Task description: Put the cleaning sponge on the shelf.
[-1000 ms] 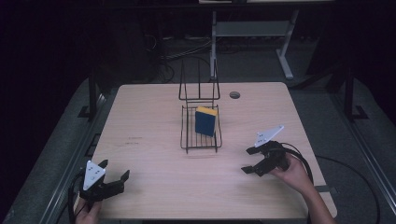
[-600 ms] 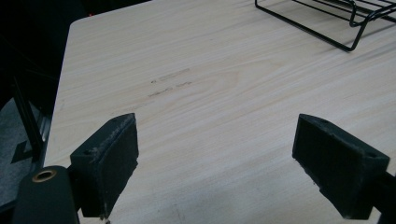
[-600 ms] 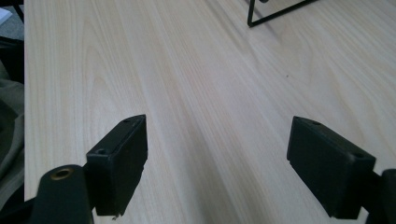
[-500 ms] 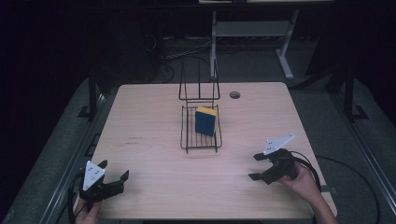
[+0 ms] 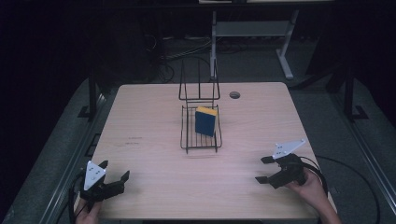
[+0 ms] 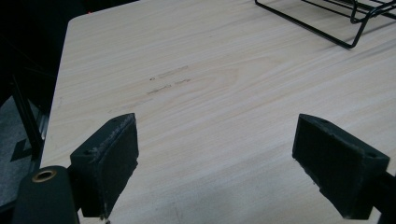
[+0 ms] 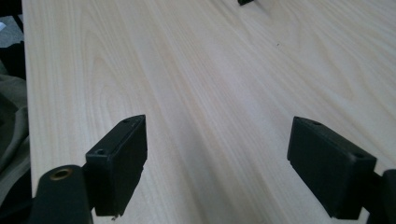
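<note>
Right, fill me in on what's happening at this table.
A person holds a claw in each hand at the near edge of the table. The left claw and the right claw are both open and hold nothing. A blue and yellow sponge stands on edge in a wire rack at mid-table, apart from both claws. Neither claw is reaching for it at this moment.
</note>
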Available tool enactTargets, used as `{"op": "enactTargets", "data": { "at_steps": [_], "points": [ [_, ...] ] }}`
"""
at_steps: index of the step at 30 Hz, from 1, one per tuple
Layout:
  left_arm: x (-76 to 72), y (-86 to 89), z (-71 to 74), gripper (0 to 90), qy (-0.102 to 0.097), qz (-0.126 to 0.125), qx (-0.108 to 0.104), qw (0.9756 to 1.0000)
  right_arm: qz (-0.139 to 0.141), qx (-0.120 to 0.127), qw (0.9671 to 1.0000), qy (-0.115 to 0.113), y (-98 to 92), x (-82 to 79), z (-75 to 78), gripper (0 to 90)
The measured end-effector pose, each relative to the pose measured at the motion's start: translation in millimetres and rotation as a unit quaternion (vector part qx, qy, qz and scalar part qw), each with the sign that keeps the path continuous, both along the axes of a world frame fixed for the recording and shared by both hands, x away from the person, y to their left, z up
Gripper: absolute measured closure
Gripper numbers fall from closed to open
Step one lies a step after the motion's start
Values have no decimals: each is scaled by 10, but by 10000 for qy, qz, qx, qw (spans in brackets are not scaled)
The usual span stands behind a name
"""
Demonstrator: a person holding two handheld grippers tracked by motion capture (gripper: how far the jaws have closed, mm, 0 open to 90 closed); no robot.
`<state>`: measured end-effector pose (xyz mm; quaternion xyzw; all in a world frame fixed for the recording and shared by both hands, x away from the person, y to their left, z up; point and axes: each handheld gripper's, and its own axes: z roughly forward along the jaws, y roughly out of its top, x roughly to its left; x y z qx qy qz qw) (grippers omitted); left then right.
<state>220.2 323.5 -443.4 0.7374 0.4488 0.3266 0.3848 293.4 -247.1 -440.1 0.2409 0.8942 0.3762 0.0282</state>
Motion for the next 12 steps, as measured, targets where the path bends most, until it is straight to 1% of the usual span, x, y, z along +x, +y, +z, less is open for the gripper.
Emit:
{"op": "enactTargets", "data": {
  "at_steps": [1, 3, 5, 9, 10, 11, 12],
  "points": [
    [-2, 3, 2, 139, 9, 2, -2, 10000, -5, 0, 10000, 3, -5, -16, -5, 196],
    [-1, 7, -1, 139, -15, 12, -18, 10000, -29, -36, 10000, -68, -21, -51, -12, 196],
    [-2, 11, 2, 139, 2, 6, -5, 10000, -51, 5, 10000, -48, -37, -85, -21, 195],
    [-1, 7, 0, 139, -18, 10, -13, 10000, -133, 91, 9998, -118, -65, -168, -45, 191],
    [0, 6, 0, 139, -15, 7, -16, 10000, -151, 145, 9997, -136, -68, -190, -55, 191],
    [1, 6, -1, 139, -12, 5, -11, 10000, -164, 176, 9995, -182, -66, -217, -61, 194],
    [2, 6, -2, 139, -12, 1, -4, 10000, -166, 239, 9990, -327, -53, -277, -62, 194]
  ]
}}
